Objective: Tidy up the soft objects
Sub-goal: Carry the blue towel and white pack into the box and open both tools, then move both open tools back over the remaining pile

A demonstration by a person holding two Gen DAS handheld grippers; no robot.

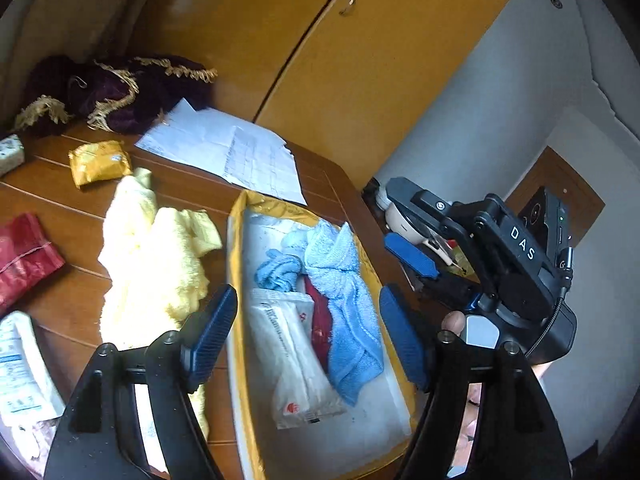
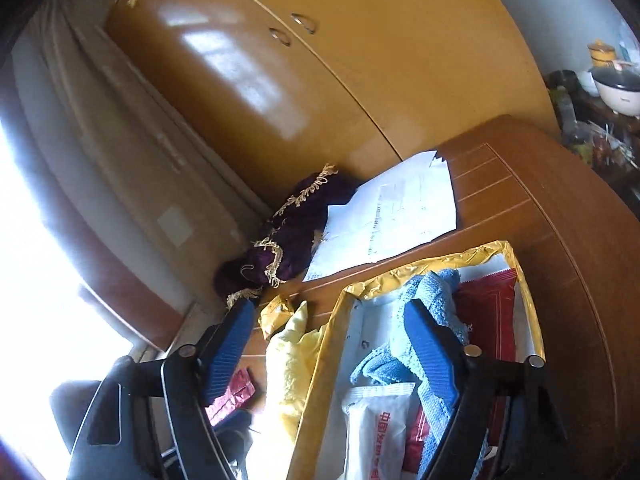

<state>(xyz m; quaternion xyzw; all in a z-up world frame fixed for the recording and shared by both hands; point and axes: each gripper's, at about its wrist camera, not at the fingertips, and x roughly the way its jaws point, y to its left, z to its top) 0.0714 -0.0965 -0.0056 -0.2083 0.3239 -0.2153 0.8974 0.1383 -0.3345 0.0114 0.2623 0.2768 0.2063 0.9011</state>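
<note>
Overhead, both grippers hang with jaws spread wide, holding nothing: the left gripper point(image 1: 308, 332) and right gripper point(image 2: 336, 348) above the gold-rimmed box point(image 1: 240, 280) on the table point(image 1: 60, 200). Inside lies a blue towel point(image 1: 344, 288); a yellow towel point(image 1: 152, 256) sits just beside the box.

Your box point(image 1: 236, 264) has a gold-yellow rim and a pale grey-white inside; in it lie a light blue towel point(image 1: 344, 288), a white packet point(image 1: 292, 344) with red print and a dark red pouch point(image 2: 486, 312). At nine o'clock of it, a pale yellow towel point(image 1: 148, 256); at eleven, purple cloth point(image 1: 116, 92) with gold fringe.
</note>
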